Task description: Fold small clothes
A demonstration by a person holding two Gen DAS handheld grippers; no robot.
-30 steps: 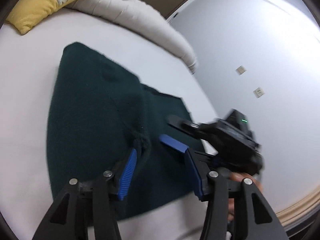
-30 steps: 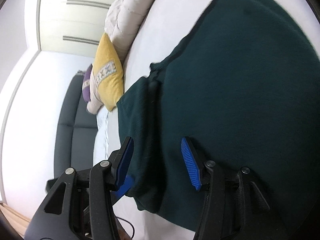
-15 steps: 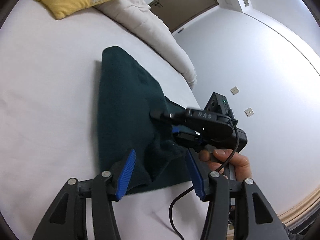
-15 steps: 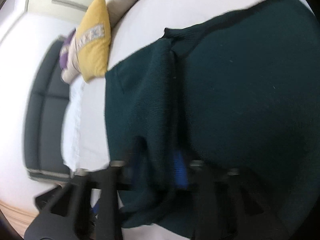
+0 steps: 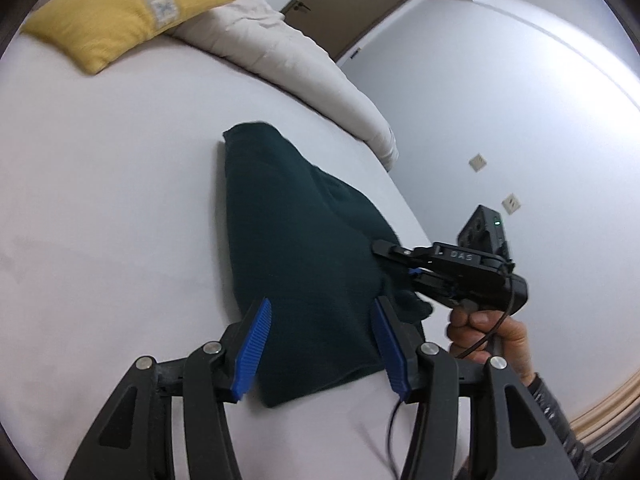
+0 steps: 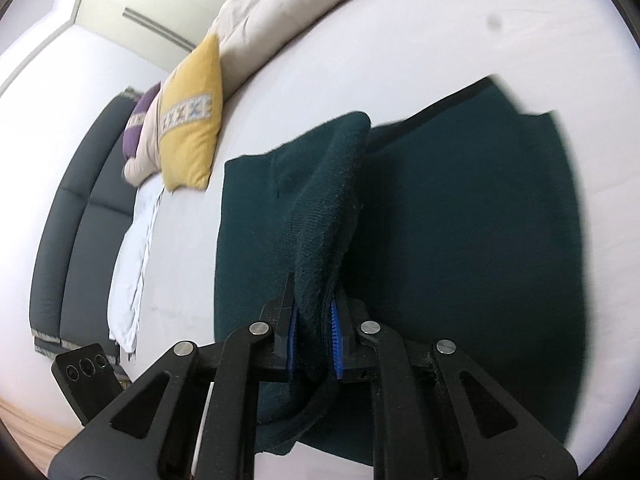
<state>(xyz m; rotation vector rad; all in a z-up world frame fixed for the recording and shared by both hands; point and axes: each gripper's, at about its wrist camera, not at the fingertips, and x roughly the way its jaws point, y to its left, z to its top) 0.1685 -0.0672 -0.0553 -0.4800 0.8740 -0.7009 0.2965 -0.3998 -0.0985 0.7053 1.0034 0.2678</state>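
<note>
A dark green knit garment [image 5: 304, 248] lies on the white bed [image 5: 100, 200]. In the right wrist view a raised fold of the garment [image 6: 328, 200] runs up from my right gripper [image 6: 314, 332], whose jaws are closing with the blue pads pressed on the fabric. From the left wrist view, the right gripper [image 5: 396, 262] bites the garment's right edge, carried by a person's hand [image 5: 484, 328]. My left gripper [image 5: 320, 344] hovers open over the garment's near end, with nothing pinched between its fingers.
A yellow cushion [image 5: 120, 12] and a beige duvet [image 5: 280, 52] lie at the far side of the bed. A purple cushion [image 6: 140, 120] and a dark padded bench [image 6: 80, 208] are beyond the bed's left edge. A wall stands to the right.
My right gripper has shut on a fold of the garment and raised it off the bed. The left gripper has drawn back a little and stays open.
</note>
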